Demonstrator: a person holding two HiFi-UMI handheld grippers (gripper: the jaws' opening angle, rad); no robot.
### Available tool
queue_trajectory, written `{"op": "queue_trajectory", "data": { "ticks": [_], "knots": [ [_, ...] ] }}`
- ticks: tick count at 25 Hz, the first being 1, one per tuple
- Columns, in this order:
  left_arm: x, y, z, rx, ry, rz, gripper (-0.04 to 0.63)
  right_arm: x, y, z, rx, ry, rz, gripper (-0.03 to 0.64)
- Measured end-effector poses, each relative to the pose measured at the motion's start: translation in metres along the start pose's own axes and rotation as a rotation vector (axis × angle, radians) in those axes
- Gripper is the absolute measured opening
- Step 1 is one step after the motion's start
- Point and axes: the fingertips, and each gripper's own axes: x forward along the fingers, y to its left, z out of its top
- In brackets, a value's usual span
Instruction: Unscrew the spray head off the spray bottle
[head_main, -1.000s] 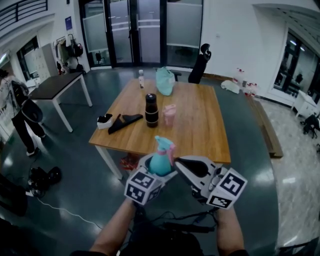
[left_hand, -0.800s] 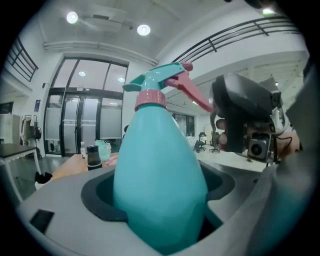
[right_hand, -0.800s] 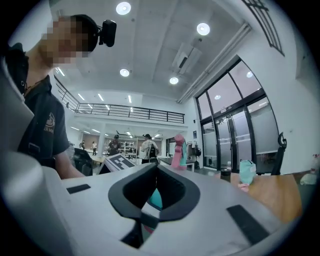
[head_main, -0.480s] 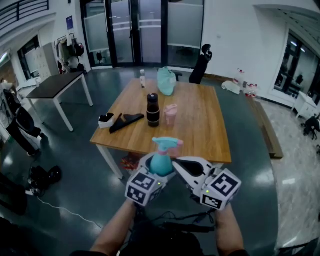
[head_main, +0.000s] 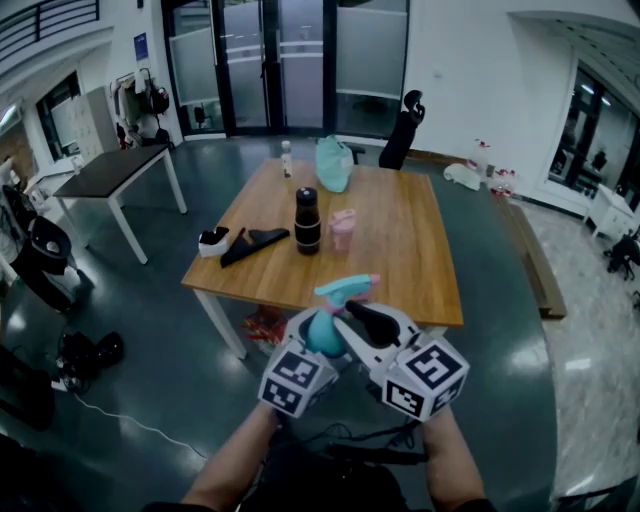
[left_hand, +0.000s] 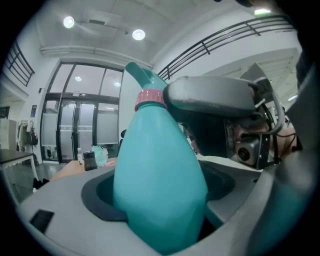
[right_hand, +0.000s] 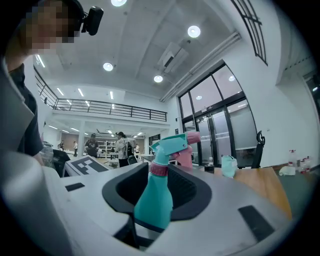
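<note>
- The left gripper (left_hand: 160, 197) is clamped on the teal body of the spray bottle (head_main: 322, 336); both pads press against its sides, and the bottle stands roughly upright between them.
- The right gripper (right_hand: 159, 196) has just been opening its jaws. They now stand apart, with the bottle's neck between them and the pads not pressing on it.
- Seen from the left gripper view, one grey jaw of the right gripper sits just beside the pink collar (left_hand: 150, 98) at the bottle's neck.
- The spray head (head_main: 346, 290) is still on the bottle, its pink nozzle tip (right_hand: 193, 138) pointing to the right in the head view.
- Each gripper carries a marker cube: the left cube (head_main: 296, 380) and the right cube (head_main: 424, 378) sit close together, with the person's forearms below them.
- The bottle is held in the air above the dark glossy floor (head_main: 160, 370), in front of the near edge of the wooden table (head_main: 405, 255).
- On that table stand a black bottle (head_main: 307, 220) and, just beside it, a pink cup (head_main: 342, 228). A teal bag (head_main: 332, 163) and a small white bottle (head_main: 286, 158) are at the far end.
- A dark side table (head_main: 115, 168) stands to the left, well apart from it.
</note>
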Motion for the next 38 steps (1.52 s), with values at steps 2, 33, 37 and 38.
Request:
{"op": "queue_trajectory", "data": {
  "ticks": [2, 33, 37, 38],
  "knots": [
    [0.001, -0.001, 0.000, 0.001, 0.001, 0.001, 0.437, 0.000, -0.001, 0.000, 0.010, -0.002, -0.008, 0.118],
    [0.005, -0.011, -0.001, 0.022, 0.004, -0.065, 0.437, -0.007, -0.006, -0.002, 0.048, -0.016, 0.077, 0.166],
    [0.010, -0.009, -0.007, 0.036, 0.040, -0.008, 0.437, -0.003, -0.010, -0.005, 0.081, -0.007, 0.013, 0.166],
    [0.010, -0.009, -0.008, 0.040, 0.046, -0.003, 0.437, -0.003, -0.010, -0.006, 0.084, -0.005, 0.004, 0.166]
  ]
}}
